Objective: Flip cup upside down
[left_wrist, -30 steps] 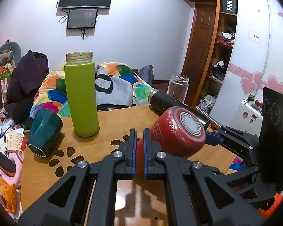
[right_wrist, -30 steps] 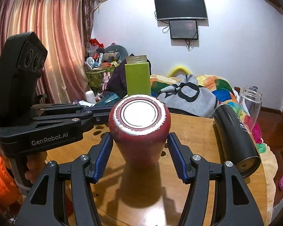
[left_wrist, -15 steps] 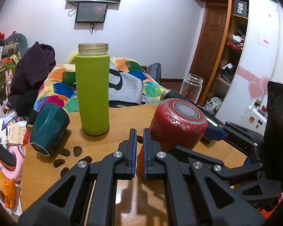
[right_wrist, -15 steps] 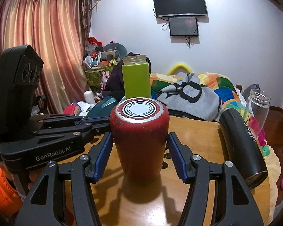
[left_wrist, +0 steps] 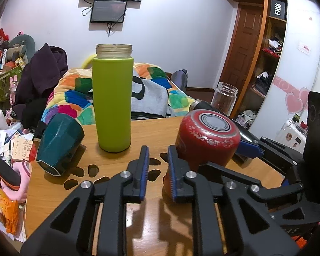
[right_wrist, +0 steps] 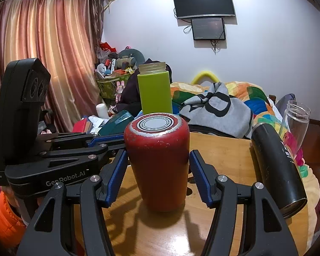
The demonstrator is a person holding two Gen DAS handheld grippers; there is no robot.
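Two grippers flank one red cup (right_wrist: 157,162), which stands upside down on the wooden table (right_wrist: 224,153) at the centre of the right wrist frame, its scuffed base with the white ring facing up. The right gripper (right_wrist: 157,177) has its jaws spread apart, one blue pad on each side of the cup; a narrow gap shows on both sides, so the pads do not clamp it. In the left wrist view the same red cup (left_wrist: 204,140) sits right of centre, and the left gripper (left_wrist: 157,170) occupies the lower middle of the frame with its jaws parted and nothing between them; its right finger (left_wrist: 175,177) lies just beside the cup wall, and contact cannot be confirmed. A tall green bottle (left_wrist: 112,100) stands upright, without a lid, at centre left of that view, behind the cup. A dark teal mug (left_wrist: 57,144) lies tipped at the left table edge, mouth toward the camera. A black flask (right_wrist: 277,168) lies on its side at the right of the right wrist frame, near the cup but apart from it. A clear glass jar (right_wrist: 296,123) stands upright at the far right edge, behind the flask.
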